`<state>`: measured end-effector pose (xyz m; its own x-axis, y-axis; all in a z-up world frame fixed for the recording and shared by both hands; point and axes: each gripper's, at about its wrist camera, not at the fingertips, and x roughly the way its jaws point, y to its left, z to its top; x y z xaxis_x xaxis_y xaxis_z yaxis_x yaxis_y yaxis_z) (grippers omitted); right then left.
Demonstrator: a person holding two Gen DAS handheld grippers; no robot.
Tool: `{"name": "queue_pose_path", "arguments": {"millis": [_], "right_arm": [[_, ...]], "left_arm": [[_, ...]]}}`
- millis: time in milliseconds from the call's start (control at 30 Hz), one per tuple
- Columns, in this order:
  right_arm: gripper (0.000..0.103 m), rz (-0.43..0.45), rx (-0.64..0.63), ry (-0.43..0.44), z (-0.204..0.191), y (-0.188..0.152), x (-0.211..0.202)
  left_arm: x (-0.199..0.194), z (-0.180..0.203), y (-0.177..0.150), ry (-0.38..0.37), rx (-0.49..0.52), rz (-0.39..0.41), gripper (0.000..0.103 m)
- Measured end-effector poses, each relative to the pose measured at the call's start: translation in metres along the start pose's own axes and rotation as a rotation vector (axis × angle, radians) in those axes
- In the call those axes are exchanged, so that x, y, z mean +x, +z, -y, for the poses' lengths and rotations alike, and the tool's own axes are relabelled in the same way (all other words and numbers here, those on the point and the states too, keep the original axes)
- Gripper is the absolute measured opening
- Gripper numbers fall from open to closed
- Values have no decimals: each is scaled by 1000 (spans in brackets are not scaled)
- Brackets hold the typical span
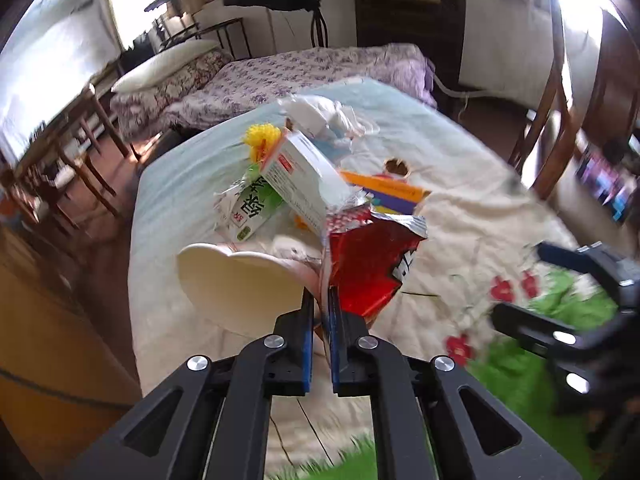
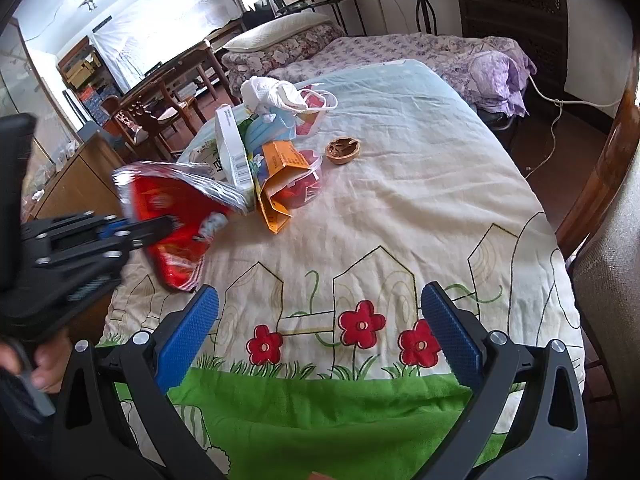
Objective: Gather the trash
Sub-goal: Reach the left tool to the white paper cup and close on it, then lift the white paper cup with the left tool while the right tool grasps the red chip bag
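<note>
Red snack wrapper sits pinched in the closed left claw.

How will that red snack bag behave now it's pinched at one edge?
The red snack bag looks like thin crinkled foil, so it will probably droop and flap from the left gripper. It seems torn open and flat, likely almost weightless. Its glossy surface might slip from a light pinch.
</note>
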<state>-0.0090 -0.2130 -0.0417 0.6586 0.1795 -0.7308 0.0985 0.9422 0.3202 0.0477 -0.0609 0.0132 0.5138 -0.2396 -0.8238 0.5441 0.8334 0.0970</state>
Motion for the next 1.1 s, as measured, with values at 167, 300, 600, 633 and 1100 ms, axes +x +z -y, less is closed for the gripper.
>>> {"name": "queue_pose_path", "arguments": {"millis": [167,300,600,633,1100], "right_arm": [[97,-1,0,2,0,0,0],[97,2,3,-5,0,0,0],[97,19,-19,-26,-3,-3,-4],[97,21,-36,-14,-6,-4,-5],[97,-80,-187,162,-54,-26,-1]], "left_arm": [[-34,-2,-19,-81,-52,40,7],[-37,1,-34,-169,-90,28,7],[4,10,-54,-176,-141,-104,14],[4,8,-54,-179,-149,-109,22],[-27,-44,-74,-215,-340,-36,75]]}}
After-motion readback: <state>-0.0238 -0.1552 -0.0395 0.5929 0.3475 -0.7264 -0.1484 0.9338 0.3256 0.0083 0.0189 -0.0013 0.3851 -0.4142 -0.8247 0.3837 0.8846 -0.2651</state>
